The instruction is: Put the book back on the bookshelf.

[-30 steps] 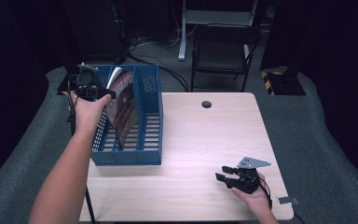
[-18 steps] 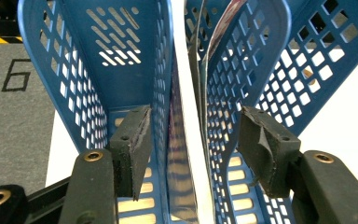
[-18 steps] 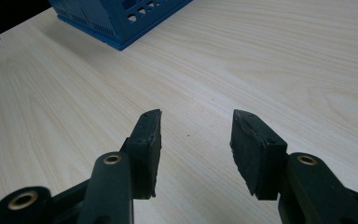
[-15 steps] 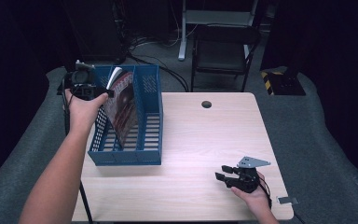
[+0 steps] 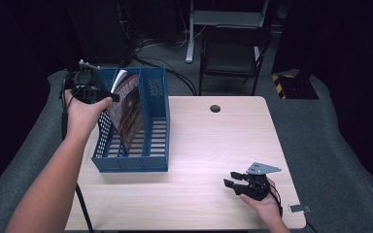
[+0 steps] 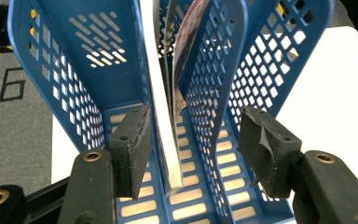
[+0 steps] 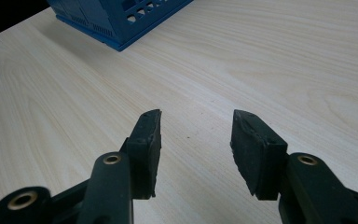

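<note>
A blue slotted file rack (image 5: 156, 99) stands on the left part of the pale wooden table (image 5: 213, 145). A magazine (image 5: 128, 114) with a dark red cover leans inside it, its top sticking out above the rim. My left gripper (image 5: 108, 95) hovers at the rack's far left corner, beside the magazine's top. In the left gripper view the rack (image 6: 107, 70) is seen from above, and the left gripper (image 6: 196, 144) is open, its jaws either side of the magazine's white edge (image 6: 161, 116) without touching it. My right gripper (image 5: 229, 180) rests open near the table's front right, nothing between its jaws (image 7: 196, 140).
A round cable hole (image 5: 215, 108) sits near the table's far edge. A black chair (image 5: 233, 53) stands behind the table. Bare tabletop (image 7: 261, 56) lies between the rack's corner (image 7: 116, 23) and my right gripper. A small grey tag (image 5: 298, 208) lies at the front right edge.
My left hand and gripper have drawn a little to the left at the rack's top. The magazine stays leaning in the rack. The right gripper has not moved.
</note>
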